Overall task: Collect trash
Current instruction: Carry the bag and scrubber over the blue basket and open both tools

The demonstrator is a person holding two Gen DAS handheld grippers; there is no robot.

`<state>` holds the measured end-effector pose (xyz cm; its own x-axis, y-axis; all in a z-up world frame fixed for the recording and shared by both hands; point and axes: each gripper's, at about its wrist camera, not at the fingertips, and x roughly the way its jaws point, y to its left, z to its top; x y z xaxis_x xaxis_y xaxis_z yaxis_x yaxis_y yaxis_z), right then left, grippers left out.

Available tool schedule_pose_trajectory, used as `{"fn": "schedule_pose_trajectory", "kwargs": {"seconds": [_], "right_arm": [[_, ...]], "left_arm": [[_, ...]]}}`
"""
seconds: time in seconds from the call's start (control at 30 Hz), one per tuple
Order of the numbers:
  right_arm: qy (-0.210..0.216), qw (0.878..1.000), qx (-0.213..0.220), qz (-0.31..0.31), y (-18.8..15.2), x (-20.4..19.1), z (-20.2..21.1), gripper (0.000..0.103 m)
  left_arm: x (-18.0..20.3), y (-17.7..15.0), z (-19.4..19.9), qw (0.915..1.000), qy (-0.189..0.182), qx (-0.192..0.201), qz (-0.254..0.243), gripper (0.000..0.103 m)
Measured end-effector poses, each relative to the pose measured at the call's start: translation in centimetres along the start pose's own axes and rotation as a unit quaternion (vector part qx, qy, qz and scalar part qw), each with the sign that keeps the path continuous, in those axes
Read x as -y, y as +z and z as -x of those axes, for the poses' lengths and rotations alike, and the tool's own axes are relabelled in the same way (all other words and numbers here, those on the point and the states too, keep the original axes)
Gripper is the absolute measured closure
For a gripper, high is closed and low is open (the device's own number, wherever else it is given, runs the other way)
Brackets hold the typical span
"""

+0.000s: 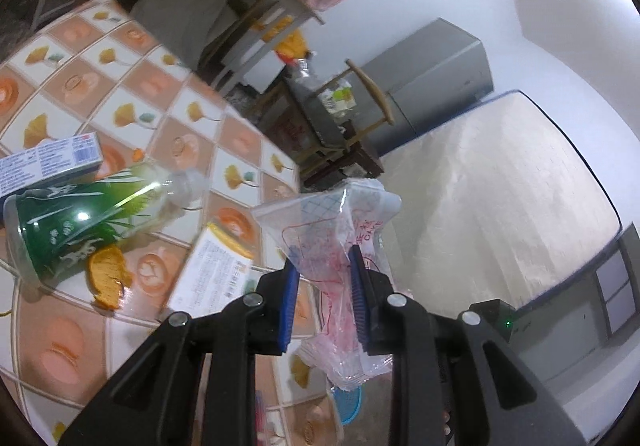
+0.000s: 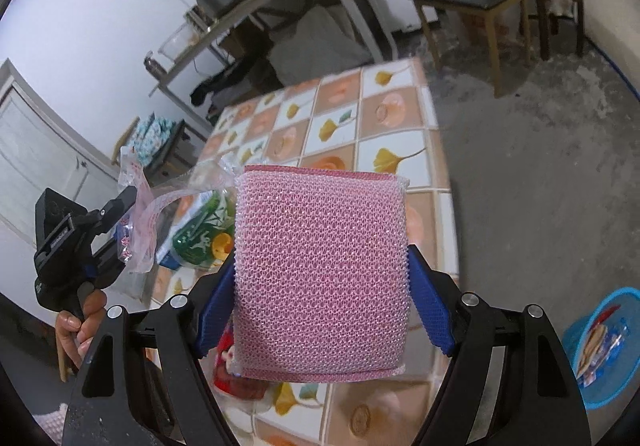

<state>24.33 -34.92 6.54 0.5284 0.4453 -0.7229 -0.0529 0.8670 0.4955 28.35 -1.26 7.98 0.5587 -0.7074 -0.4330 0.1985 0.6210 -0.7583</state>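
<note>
While both grippers are loaded, neither item has reached the bin yet.

Left wrist view: left gripper (image 1: 325, 288) is clamped on a crumpled clear plastic bag (image 1: 340, 230) with red print, centre-bottom of the frame, blue pads pinching it from both sides. Bag hangs off past the table edge, clear of the surface. Left on the tiled table (image 1: 132, 93), centre-left of frame: a green-labelled plastic bottle (image 1: 80, 221) on its side, an orange peel (image 1: 107, 278) touching its lower edge, a blue-and-white carton (image 1: 48, 163) just above the bottle, and a white printed box (image 1: 214, 268) just left of the gripper. A sliver of the blue basket (image 1: 349, 402) shows below the bag at the bottom.

Right wrist view: right gripper (image 2: 322, 278) holds a pink mesh scouring pad (image 2: 320, 270), jaws wide and pressing on its two side edges; the pad fills the middle of the frame. Left gripper with the bag sits at the left edge, a hand (image 2: 80, 322) on its handle. Blue basket on the floor at lower right already holds some wrappers, well apart from both grippers.

My read: partly done. Some trash is binned and two pieces are in hand but undelivered. Bottle, peel, carton and box remain. A red item (image 2: 234, 378) under the pad, lower centre, is too hidden to call.
</note>
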Motion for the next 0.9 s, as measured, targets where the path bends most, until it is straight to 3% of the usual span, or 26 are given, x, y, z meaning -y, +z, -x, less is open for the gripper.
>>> {"fn": "schedule_pose_trajectory", "kwargs": {"seconds": [0.2, 0.37, 0.67, 0.83, 0.9], "right_arm": [[-0.004, 0.997, 0.057, -0.053, -2.9, 4.3, 6.9, 0.029], [-0.021, 0.985, 0.1, -0.137, -7.7, 11.1, 12.8, 0.029], [-0.058, 0.947, 0.11, -0.295, -18.7, 22.5, 15.9, 0.029], [-0.065, 0.92, 0.11, -0.37, -22.7, 27.8, 15.5, 0.029], [-0.062, 0.916, 0.109, -0.381, -24.0, 29.7, 15.5, 0.029]], "left_arm": [[6.1, -2.4, -1.8, 0.9972, -0.035, -0.039, -0.054, 0.08], [11.3, -6.4, -6.8, 0.9874, -0.059, -0.109, -0.098, 0.08], [18.7, -19.1, -19.5, 0.9447, -0.053, -0.273, -0.174, 0.08], [20.1, -27.2, -27.2, 0.9097, -0.024, -0.367, -0.192, 0.08], [20.3, -30.0, -30.0, 0.8972, -0.006, -0.394, -0.2, 0.08]]}}
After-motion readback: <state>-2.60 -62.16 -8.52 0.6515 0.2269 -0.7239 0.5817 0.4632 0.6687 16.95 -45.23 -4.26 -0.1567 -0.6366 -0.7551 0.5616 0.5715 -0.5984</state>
